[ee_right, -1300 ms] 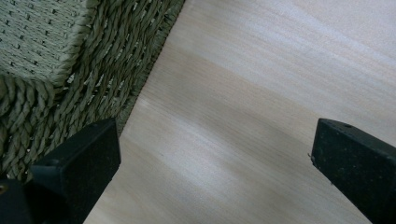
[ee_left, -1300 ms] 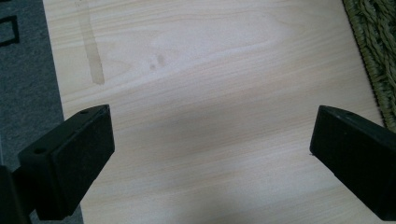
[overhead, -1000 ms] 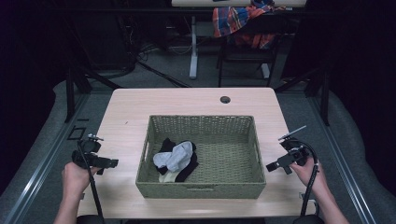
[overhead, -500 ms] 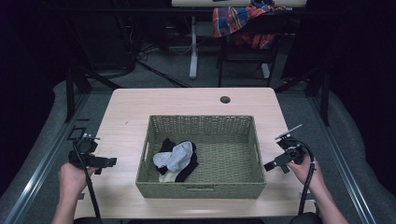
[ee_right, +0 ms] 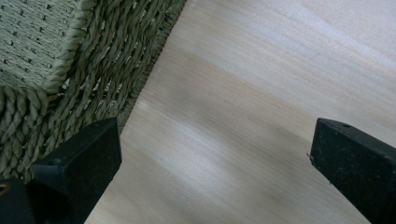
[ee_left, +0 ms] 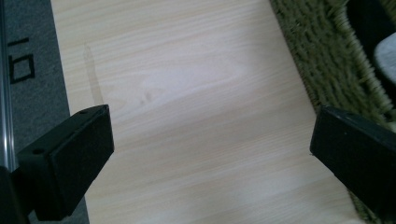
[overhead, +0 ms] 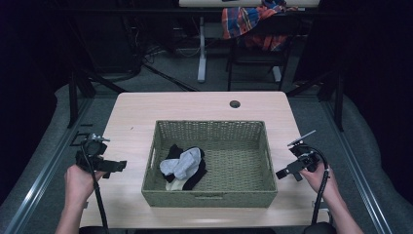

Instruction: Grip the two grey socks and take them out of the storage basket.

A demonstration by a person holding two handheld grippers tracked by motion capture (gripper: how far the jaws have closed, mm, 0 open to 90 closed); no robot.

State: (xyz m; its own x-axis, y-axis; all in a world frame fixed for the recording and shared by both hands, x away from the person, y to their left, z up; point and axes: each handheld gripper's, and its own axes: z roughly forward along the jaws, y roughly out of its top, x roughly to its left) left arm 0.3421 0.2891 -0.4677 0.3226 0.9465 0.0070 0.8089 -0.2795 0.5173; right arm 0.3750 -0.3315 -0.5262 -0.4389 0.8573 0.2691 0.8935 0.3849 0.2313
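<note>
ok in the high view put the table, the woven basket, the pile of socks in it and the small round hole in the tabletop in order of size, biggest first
1. Table, widest thing there.
2. Woven basket, covering much of the tabletop's middle.
3. Pile of socks, filling only the basket's left part.
4. Round hole, smallest; it lies farther from the camera, but the gap is too large for that to matter.

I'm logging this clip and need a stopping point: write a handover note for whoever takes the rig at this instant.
Left tongs: open, holding nothing, over bare tabletop left of the green woven rectangular basket.
Right tongs: open, holding nothing, just off the basket's right wall.
Small pile of grey, black and cream cloth pieces: inside the basket, left half, untouched.
Light wooden table: nothing else laid out on it.
Done: nothing visibly started.
Left: probably reaching into the basket for the cloth pieces.
</note>
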